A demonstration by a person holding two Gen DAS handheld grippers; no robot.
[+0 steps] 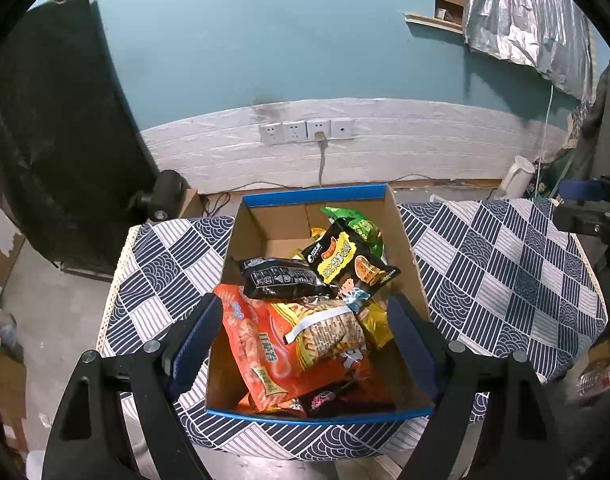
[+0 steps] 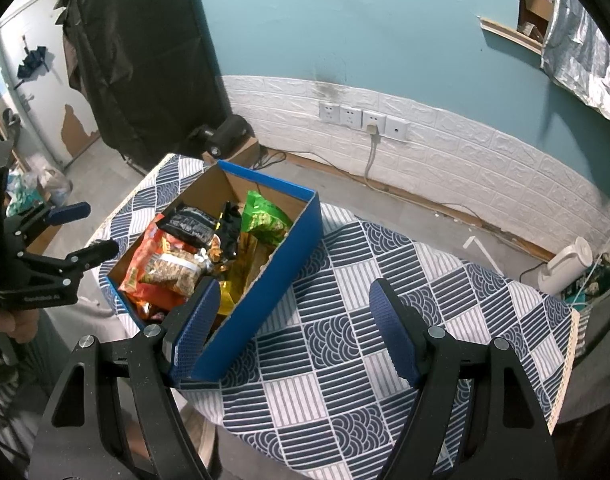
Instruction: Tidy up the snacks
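A blue cardboard box (image 1: 313, 196) stands on a table with a blue-and-white patterned cloth (image 1: 505, 272). It holds several snack packets: an orange one (image 1: 257, 352), a black one (image 1: 281, 278), a black-and-yellow one (image 1: 349, 260) and a green one (image 1: 357, 224). My left gripper (image 1: 305, 320) is open and empty, hovering above the box's near end. My right gripper (image 2: 293, 304) is open and empty above the cloth, just right of the box (image 2: 265, 280). The left gripper also shows in the right wrist view (image 2: 85, 232), and the green packet (image 2: 265, 220) lies at the box's far end.
The table's edges drop to a grey floor (image 2: 105, 168). A white brick-pattern wall strip with sockets (image 1: 305, 130) lies behind. A black cloth-covered stand (image 1: 57, 120) and a black device (image 1: 165, 196) stand at left; a white kettle (image 2: 565, 264) and a plastic bottle (image 1: 597, 376) at right.
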